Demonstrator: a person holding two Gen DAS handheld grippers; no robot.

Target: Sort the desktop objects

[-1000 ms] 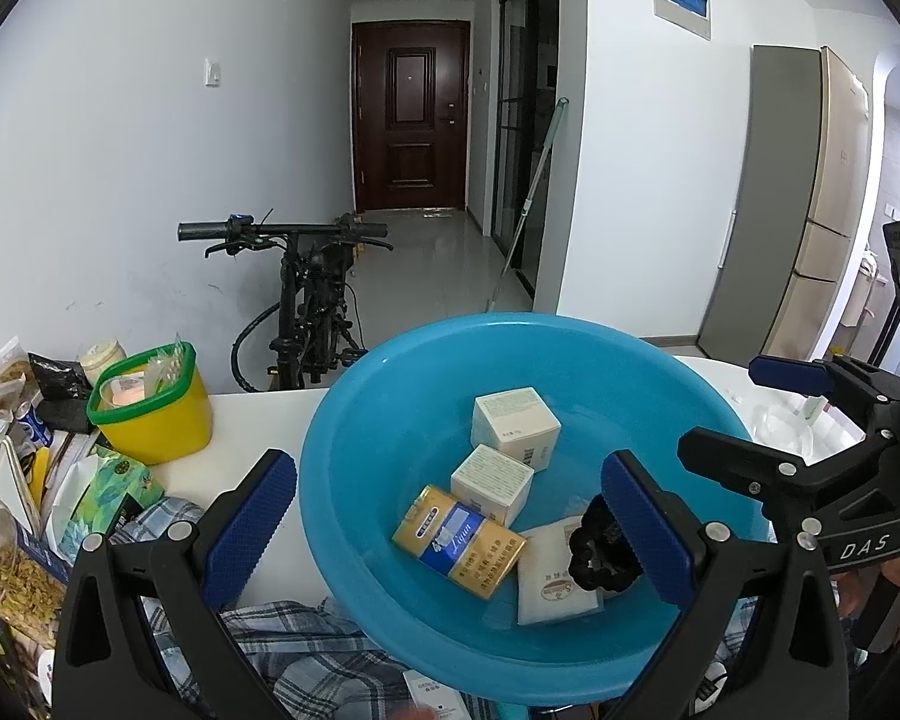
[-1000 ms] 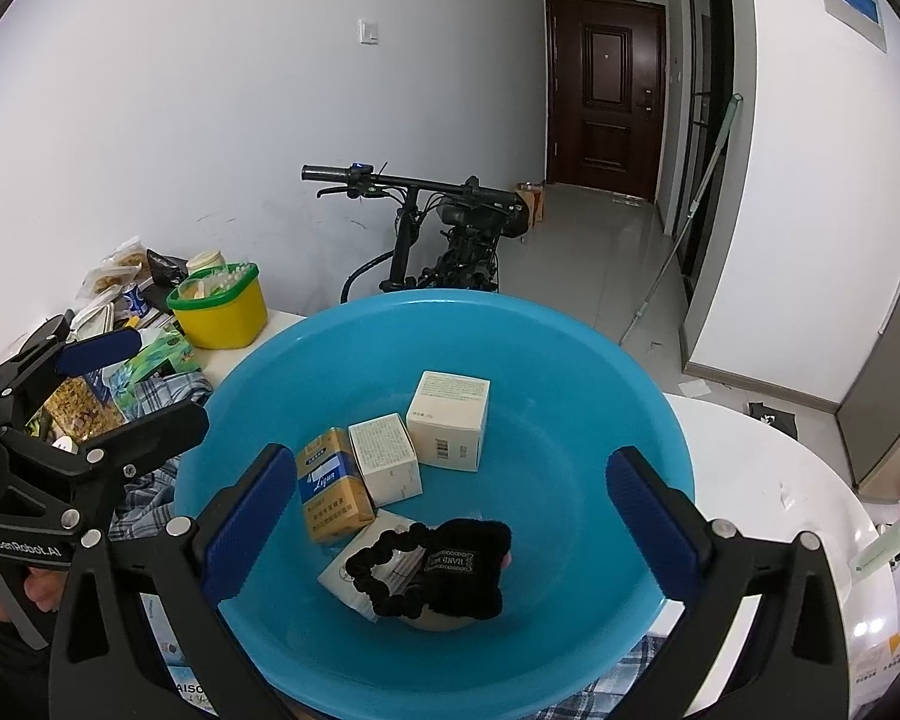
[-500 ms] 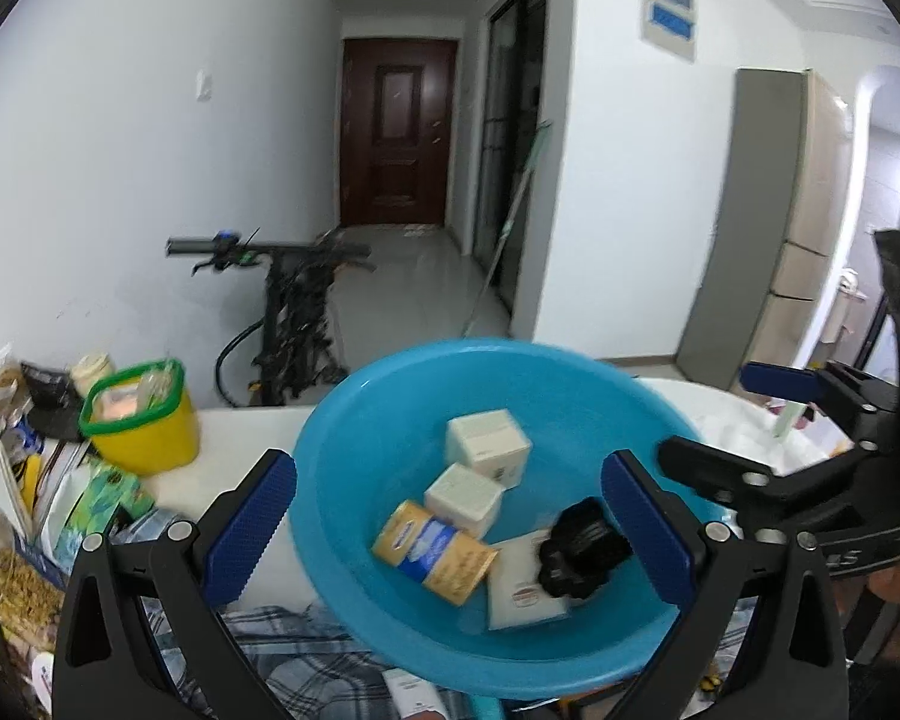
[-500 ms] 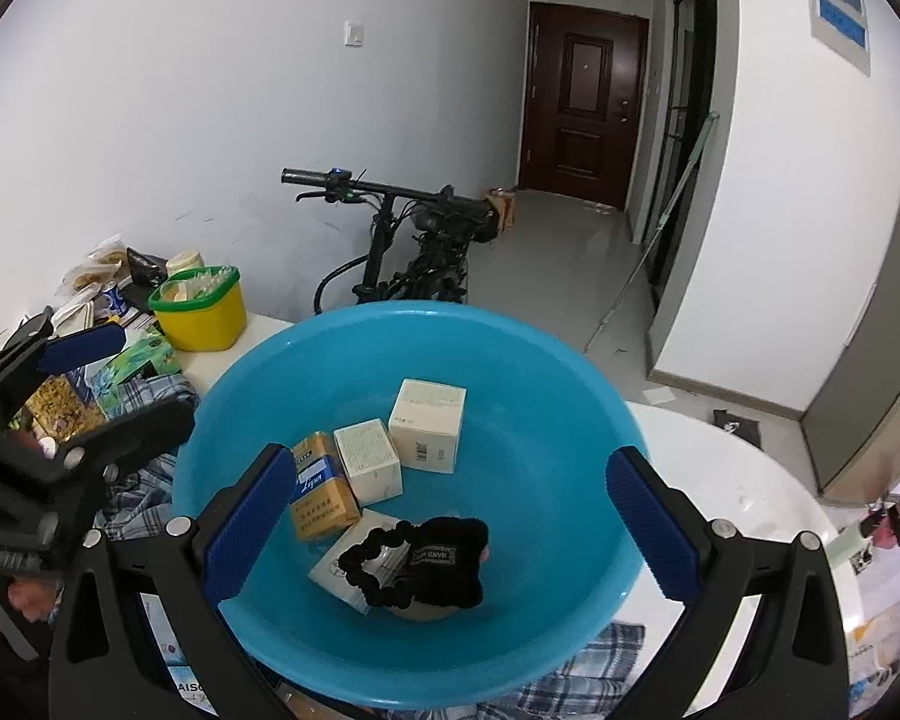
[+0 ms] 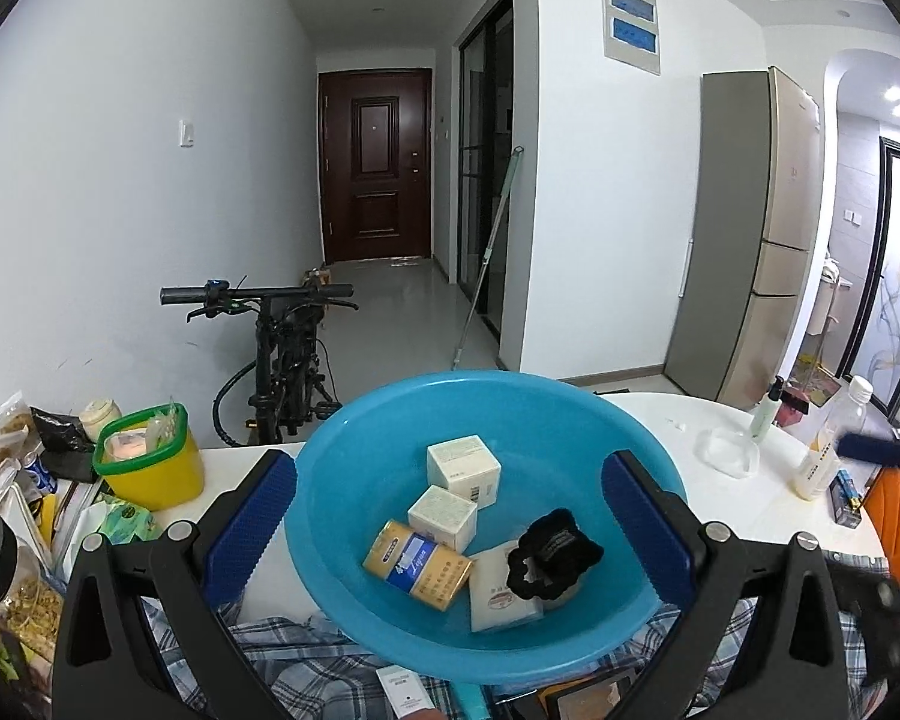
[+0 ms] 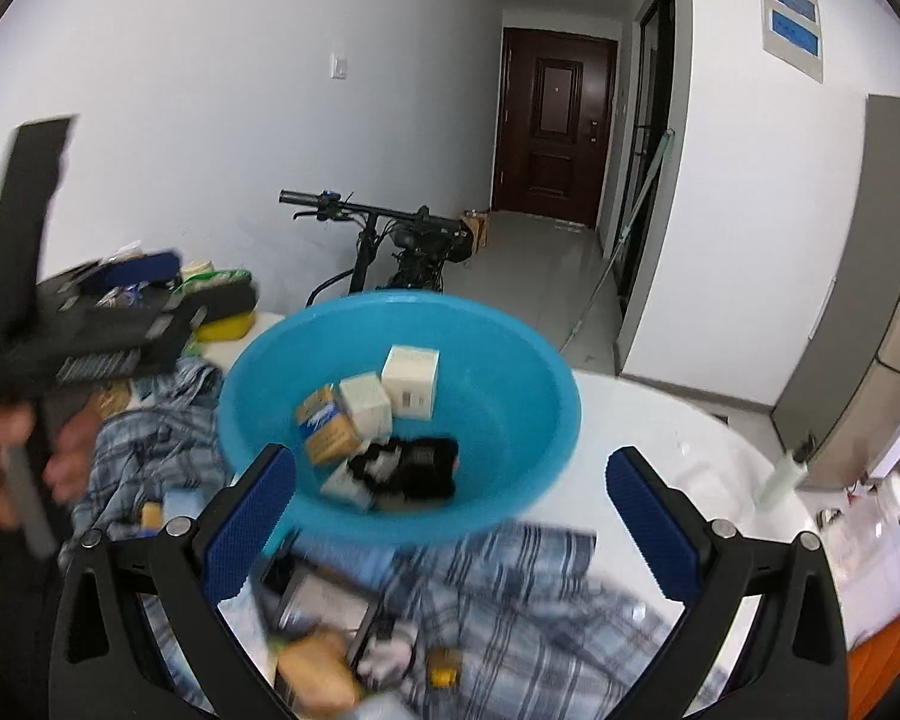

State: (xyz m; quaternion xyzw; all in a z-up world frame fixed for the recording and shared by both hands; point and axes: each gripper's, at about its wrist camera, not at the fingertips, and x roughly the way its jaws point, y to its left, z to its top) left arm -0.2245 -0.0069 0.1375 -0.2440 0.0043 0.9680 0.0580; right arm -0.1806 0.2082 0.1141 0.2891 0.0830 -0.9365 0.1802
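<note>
Both grippers gape wide above blue basin.

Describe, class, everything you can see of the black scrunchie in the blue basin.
The black scrunchie is a ruffled ring of dark fabric, soft-looking, with a small label showing in the right wrist view. It lies loosely in the blue basin, resting atop a flat white packet, near the gold-and-blue box. Neither gripper touches it.
</note>
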